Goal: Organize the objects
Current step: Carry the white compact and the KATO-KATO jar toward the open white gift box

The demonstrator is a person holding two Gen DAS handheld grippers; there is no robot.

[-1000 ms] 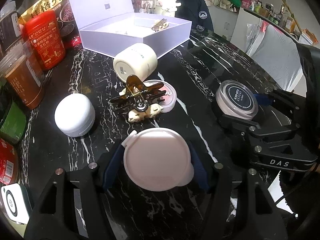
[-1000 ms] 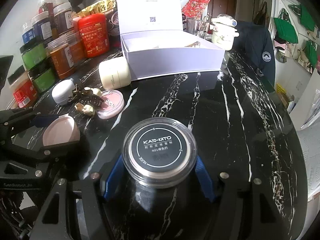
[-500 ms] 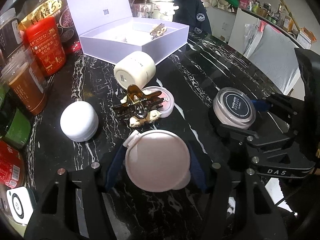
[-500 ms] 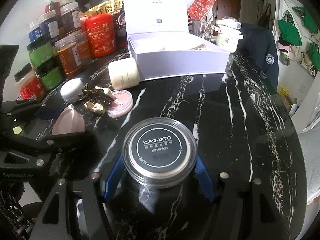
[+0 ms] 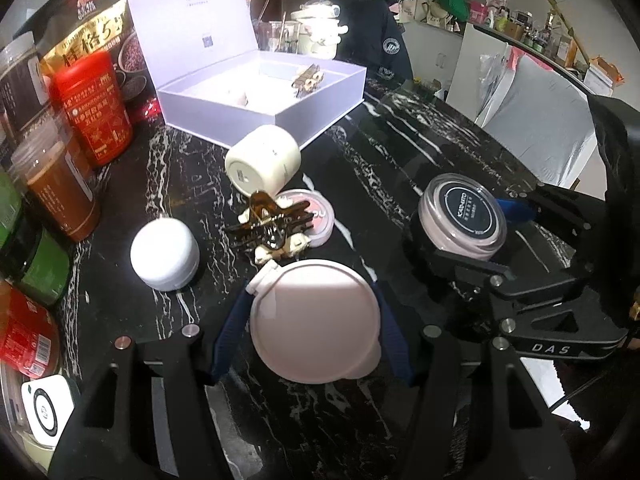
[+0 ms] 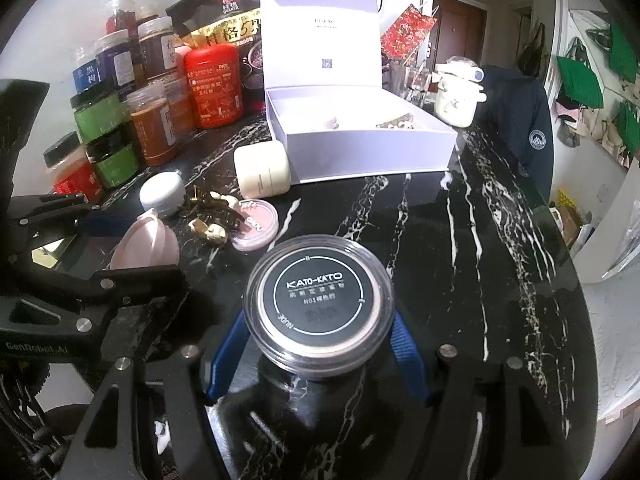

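Observation:
My left gripper (image 5: 312,312) is shut on a round pale pink compact (image 5: 314,320), held above the black marble table. My right gripper (image 6: 320,328) is shut on a black-lidded KATO-KATO powder jar (image 6: 318,308), which also shows in the left wrist view (image 5: 462,216). An open lilac gift box (image 6: 360,148) stands at the back with small items inside. In front of it lie a cream jar on its side (image 5: 262,160), a white domed jar (image 5: 165,252), a brown hair claw (image 5: 272,224) and a pink blush pan (image 5: 316,218).
Red, orange and green food jars (image 6: 152,132) and a snack bag (image 6: 224,28) line the left side. A white ceramic pot (image 6: 456,96) and a dark jacket (image 6: 516,120) are behind the box. The table edge (image 6: 576,280) runs down the right.
Both grippers have risen and drawn back a little with their loads; the box and loose items look farther away and lower in view. Both grips are unchanged.

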